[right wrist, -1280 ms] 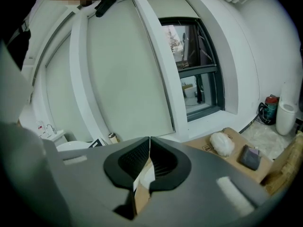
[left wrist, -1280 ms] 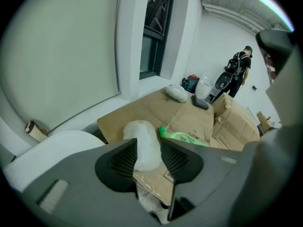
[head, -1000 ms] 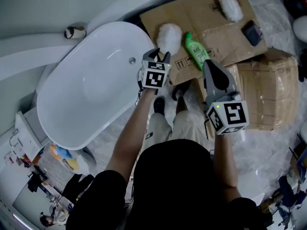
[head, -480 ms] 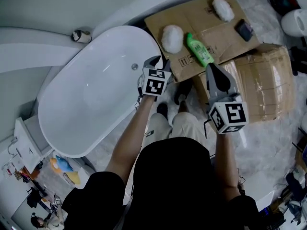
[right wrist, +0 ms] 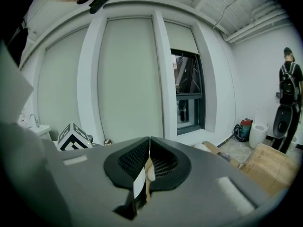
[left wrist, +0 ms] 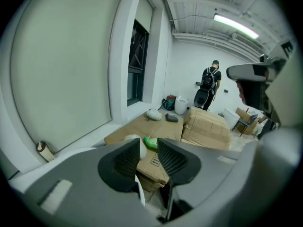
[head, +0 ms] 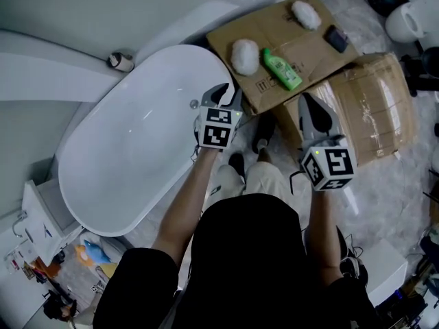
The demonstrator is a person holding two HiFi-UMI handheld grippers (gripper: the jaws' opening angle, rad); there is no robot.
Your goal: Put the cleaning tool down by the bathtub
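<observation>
The cleaning tool, a white fluffy pad point(head: 244, 55), lies on flattened cardboard point(head: 274, 26) just past the white bathtub's point(head: 137, 142) end. A green bottle point(head: 282, 69) lies beside it. My left gripper point(head: 223, 91) hovers short of the pad, by the tub's rim. Its jaws are closing with nothing between them. In the left gripper view the pad point(left wrist: 135, 141) and the bottle point(left wrist: 150, 142) show beyond the left gripper point(left wrist: 148, 150). My right gripper point(head: 307, 101) hangs over the cardboard box, and the right gripper view shows this gripper point(right wrist: 149, 143) shut and empty.
A second white pad point(head: 305, 14) and a dark object point(head: 336, 38) lie farther along the cardboard. A wrapped cardboard box point(head: 374, 108) stands at the right. My feet are on the floor between tub and box. A person point(left wrist: 208, 86) stands far off in the room.
My left gripper has drawn back from the white pad, which stays on the cardboard. The right gripper has kept its place over the box. The head view has shifted a little.
</observation>
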